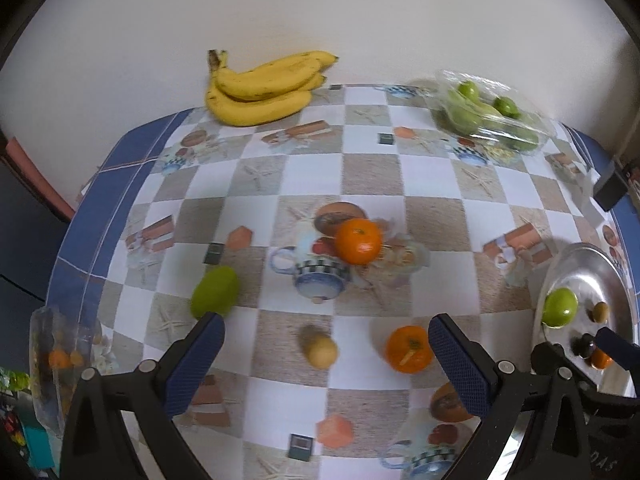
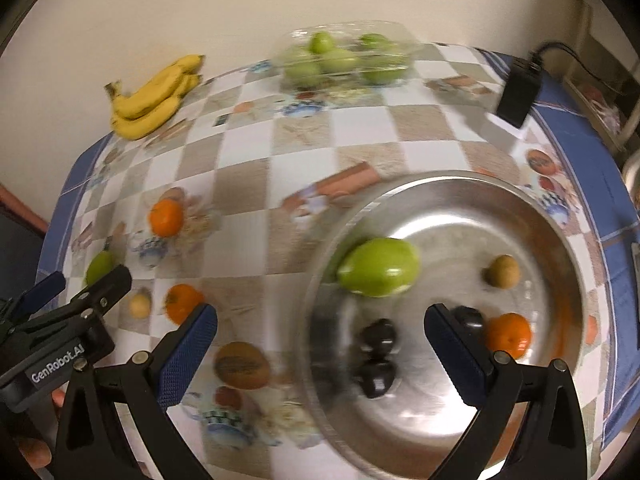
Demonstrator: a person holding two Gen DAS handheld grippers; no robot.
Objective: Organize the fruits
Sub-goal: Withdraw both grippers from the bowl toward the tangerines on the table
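Hovering over the checked cloth (image 1: 372,176), both grippers spread wide, nothing held.

Left gripper (image 1: 326,334) — jaws apart above a small tan fruit (image 1: 319,351), with an orange (image 1: 409,349) just beside its right finger and a green fruit (image 1: 214,291) near its left. Right gripper (image 2: 320,326) — jaws apart over the steel plate (image 2: 452,192), which holds a green fruit (image 2: 378,266), two dark fruits (image 2: 377,356), an orange (image 2: 508,334) and a tan fruit (image 2: 502,271). Bananas (image 1: 260,88) and bagged green fruit (image 1: 486,110) lie at the far edge.
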